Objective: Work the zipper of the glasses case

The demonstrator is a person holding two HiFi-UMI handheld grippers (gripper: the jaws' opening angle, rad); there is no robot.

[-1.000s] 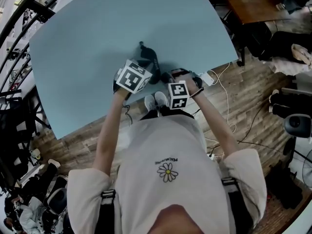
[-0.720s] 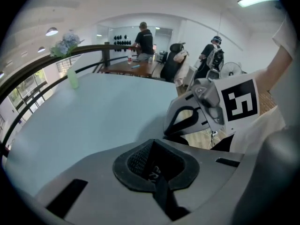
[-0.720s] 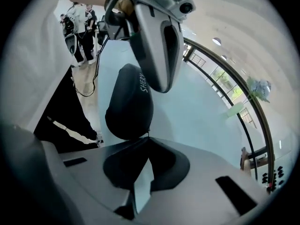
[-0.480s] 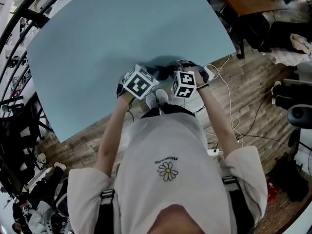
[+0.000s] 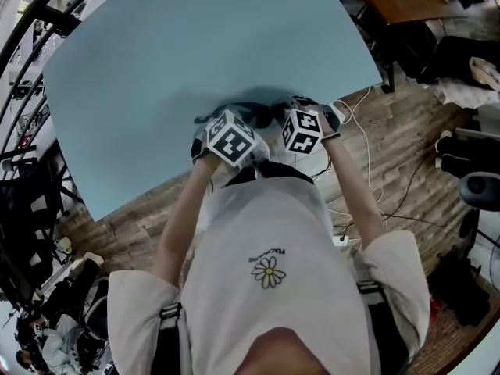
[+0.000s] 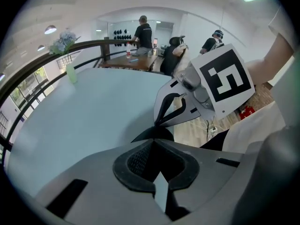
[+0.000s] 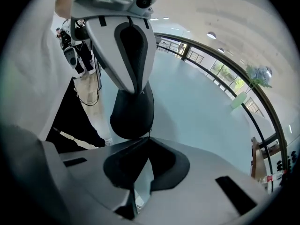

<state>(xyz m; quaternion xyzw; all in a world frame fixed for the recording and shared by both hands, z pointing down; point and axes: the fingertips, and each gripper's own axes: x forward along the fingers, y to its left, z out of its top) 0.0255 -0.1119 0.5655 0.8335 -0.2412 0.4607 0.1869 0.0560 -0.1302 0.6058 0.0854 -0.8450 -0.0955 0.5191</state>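
Note:
The black glasses case (image 7: 132, 114) hangs between my two grippers just over the near edge of the light blue table (image 5: 156, 69). In the head view it is a dark shape (image 5: 262, 116) beyond the two marker cubes. My left gripper (image 6: 152, 142) is shut, its tips pinched on one end of the case (image 6: 152, 134). My right gripper (image 7: 149, 137) is shut at the opposite end, where a thin zipper pull (image 7: 148, 133) meets its tips. Each gripper view shows the other gripper across the case. The zipper line itself is hidden.
The table's near edge runs just under the grippers, with wooden floor and white cables (image 5: 359, 143) beyond it. A brown desk (image 5: 406, 2) stands at the top right. A dark railing (image 6: 56, 55) borders the table's far side, with people behind it.
Both grippers have moved right and closer to the person's body, bringing the case from further in on the table to its near edge. The two marker cubes have rolled.

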